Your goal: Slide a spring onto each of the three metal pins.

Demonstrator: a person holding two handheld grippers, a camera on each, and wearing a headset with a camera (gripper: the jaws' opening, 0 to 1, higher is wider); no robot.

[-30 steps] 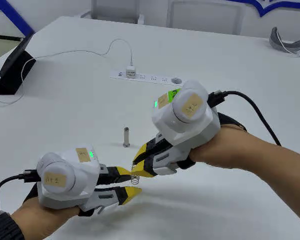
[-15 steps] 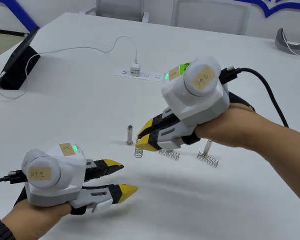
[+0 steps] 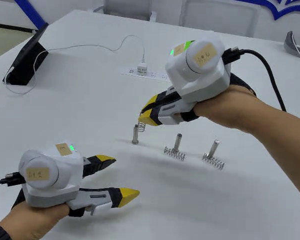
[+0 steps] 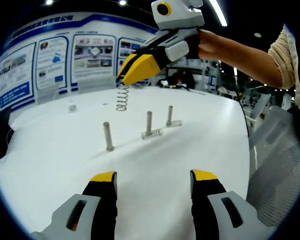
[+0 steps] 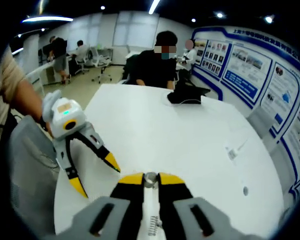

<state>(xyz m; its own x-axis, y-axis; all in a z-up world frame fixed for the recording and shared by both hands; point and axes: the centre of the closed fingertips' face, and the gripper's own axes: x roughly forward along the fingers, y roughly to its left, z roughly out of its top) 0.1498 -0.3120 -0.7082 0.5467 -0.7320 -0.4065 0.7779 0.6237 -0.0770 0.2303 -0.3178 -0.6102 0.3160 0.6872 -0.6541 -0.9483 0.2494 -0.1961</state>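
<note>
The white table [image 3: 80, 100] bears everything. The right gripper [image 3: 146, 116], jaws clamped on a spring [image 3: 141, 126], hangs at 12 o'clock of the leftmost pin [image 3: 135, 134], and the spring dangles near the pin's top, clear of it. The left gripper [image 3: 121, 176], jaws apart, sits at 7 o'clock of that pin. Toward 3 o'clock stand a second pin [image 3: 178, 141] and a third pin [image 3: 213, 148]. A loose spring [image 3: 174, 153] lies at the second pin's foot and another spring [image 3: 213, 161] at the third's.
</note>
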